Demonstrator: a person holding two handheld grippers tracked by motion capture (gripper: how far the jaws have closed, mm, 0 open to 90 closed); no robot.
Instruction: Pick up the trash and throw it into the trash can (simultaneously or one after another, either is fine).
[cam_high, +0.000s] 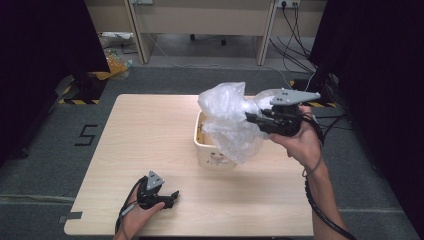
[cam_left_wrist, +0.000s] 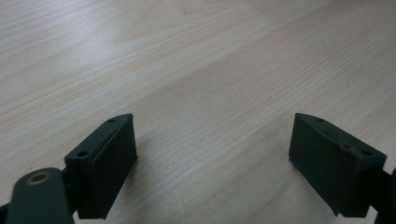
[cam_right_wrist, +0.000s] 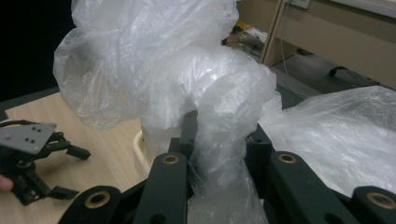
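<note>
1. Left hand-held gripper (cam_high: 173, 196): rests low at the near edge of the tabletop (cam_high: 150, 130), gripped by the person's left hand (cam_high: 136, 216); grey three-cornered plate on top, cable trailing back toward the forearm
2. Left gripper view: both jaws stand wide apart over bare light wood grain, nothing between them
3. Same gripper seen from the right gripper view at lower left (cam_right_wrist: 70, 170), jaws spread, sitting on the wood
4. Right hand-held gripper (cam_high: 251, 120): raised above the right half of the tabletop, held by the right hand (cam_high: 301, 142); jaws point left toward the centre
5. Right gripper view: jaws closed in on a twisted neck of clear plastic bag (cam_right_wrist: 219, 140); film bunches up above the jaws and spills to the right
6. Plastic bag (cam_high: 230, 120) in the high view: crumpled, translucent, held up in the air, its lower part draped over and into a cream-coloured bin (cam_high: 212, 152)
7. Bin: stands on the tabletop right of centre, a small dark printed mark on its near face; interior mostly hidden by the film
8. Beyond the tabletop: grey floor, a black "5" mark (cam_high: 86, 135) at left, yellow-black hazard tape (cam_high: 77, 101), pale furniture panels along the far wall, loose cables at right
</note>
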